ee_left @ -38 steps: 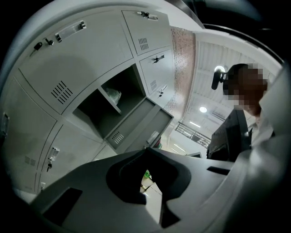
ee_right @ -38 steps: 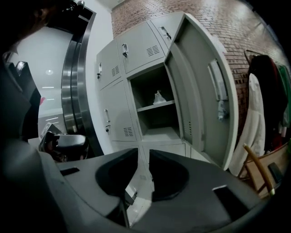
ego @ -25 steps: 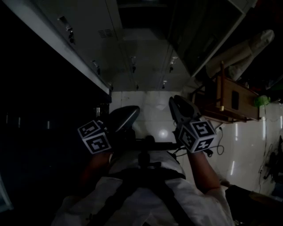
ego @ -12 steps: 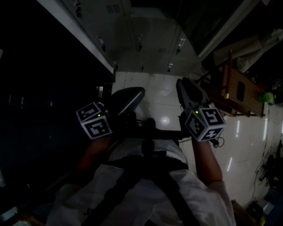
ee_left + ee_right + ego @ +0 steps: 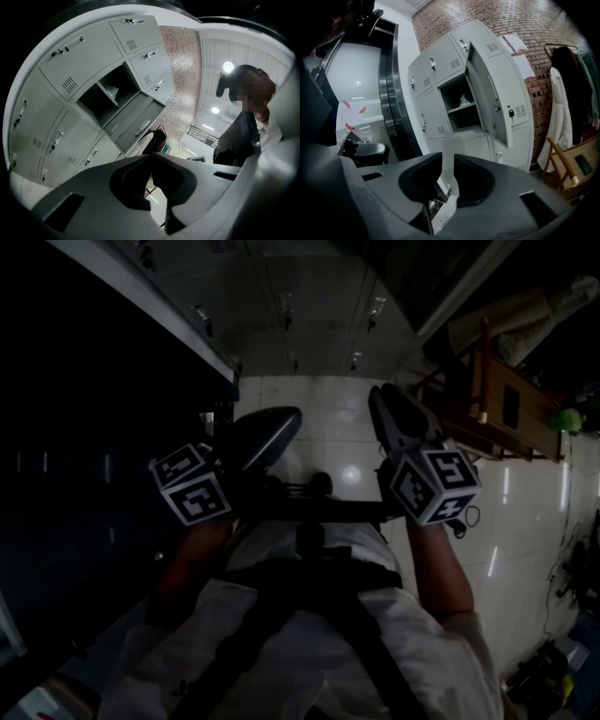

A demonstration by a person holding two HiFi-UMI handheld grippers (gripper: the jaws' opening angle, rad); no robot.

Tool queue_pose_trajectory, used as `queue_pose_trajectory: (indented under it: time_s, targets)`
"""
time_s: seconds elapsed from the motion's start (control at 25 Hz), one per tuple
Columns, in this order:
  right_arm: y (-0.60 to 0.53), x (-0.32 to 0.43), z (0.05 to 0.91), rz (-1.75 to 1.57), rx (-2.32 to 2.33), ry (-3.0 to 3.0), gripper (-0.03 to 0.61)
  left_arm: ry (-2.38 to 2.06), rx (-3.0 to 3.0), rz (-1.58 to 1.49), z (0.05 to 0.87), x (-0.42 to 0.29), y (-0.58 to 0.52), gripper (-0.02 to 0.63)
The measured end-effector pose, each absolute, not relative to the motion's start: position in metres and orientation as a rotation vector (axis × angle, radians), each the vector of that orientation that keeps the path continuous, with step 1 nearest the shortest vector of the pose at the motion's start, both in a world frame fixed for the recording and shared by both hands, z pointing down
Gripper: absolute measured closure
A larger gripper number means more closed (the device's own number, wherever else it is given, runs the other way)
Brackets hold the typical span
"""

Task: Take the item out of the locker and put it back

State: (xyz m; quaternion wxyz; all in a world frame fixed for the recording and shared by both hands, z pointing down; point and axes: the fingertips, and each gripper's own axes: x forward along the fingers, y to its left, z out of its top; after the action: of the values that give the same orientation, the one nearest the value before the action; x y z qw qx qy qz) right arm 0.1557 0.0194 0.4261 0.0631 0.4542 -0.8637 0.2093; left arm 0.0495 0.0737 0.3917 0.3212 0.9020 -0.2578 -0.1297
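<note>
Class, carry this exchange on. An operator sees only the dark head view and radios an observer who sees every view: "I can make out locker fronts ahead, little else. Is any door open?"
Observer: Yes. In the right gripper view one locker door is swung out to the right of its compartment.
Operator: Anything inside?
Observer: A small pale item sits on the shelf; I cannot tell what it is.
Operator: Are the grippers carrying anything?
Observer: No. The right gripper has its jaws slightly apart around nothing, and the left gripper has its tips together, empty.
</note>
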Motion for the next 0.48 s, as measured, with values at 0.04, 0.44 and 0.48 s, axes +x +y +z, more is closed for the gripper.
queue_pose_trajectory:
  time_s: [0.04,0.44,0.48]
  targets:
    - [0.019,0.152,0.427,0.635,1.369,-2.605,0.502,-0.677,2.366,-0.341,0.391,0.046,0.073,0.621]
    - [0.037,0.101,0.421,0.617,1.335,-2.594,0.544,-0.661,2.335,-0.358,0.393,0.009,0.083,0.621]
    - [0.038,0.099,0.418,0.605,1.341,-2.596,0.558,-0.654,2.336,-0.359,0.392,0.007,0.084,0.621]
